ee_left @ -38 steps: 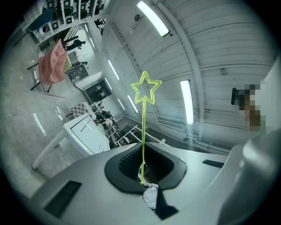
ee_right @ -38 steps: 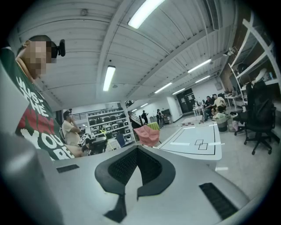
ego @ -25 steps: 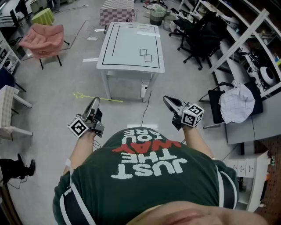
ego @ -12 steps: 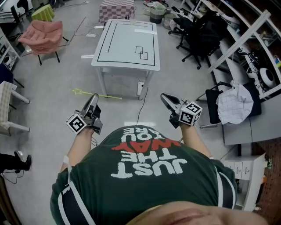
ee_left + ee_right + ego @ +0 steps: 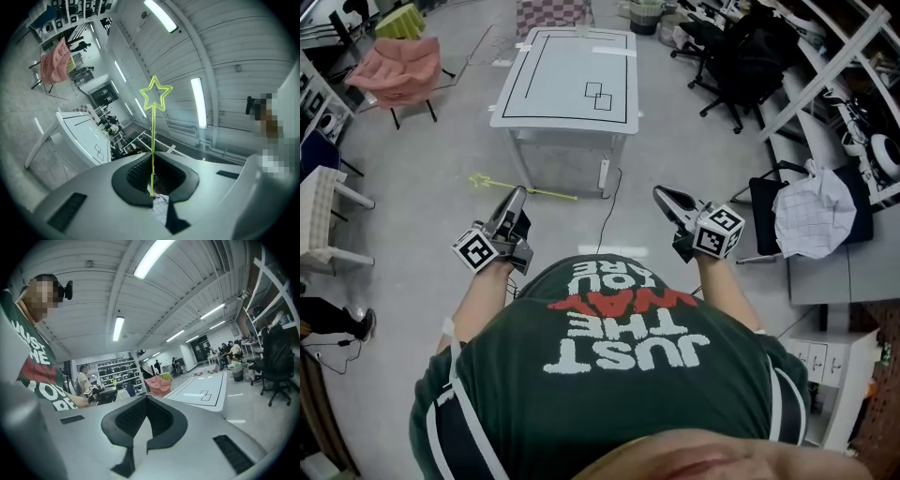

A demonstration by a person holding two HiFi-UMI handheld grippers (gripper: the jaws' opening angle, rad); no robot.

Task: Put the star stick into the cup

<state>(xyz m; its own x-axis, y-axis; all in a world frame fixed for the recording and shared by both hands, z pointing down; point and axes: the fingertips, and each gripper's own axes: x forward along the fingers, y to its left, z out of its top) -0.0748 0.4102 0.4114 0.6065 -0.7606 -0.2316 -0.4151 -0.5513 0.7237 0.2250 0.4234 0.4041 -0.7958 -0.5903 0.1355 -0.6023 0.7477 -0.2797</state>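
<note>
Head view shows my left gripper (image 5: 518,193) and right gripper (image 5: 662,193) higher in frame than before. The left clamps the star stick (image 5: 492,183); the right is closed and empty.

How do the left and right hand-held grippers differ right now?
The left hand-held gripper is clamped on the star stick; the right hand-held gripper is shut on nothing. In the head view the right one angles inward more sharply than the left. Both have jaws together, short of the table.
</note>
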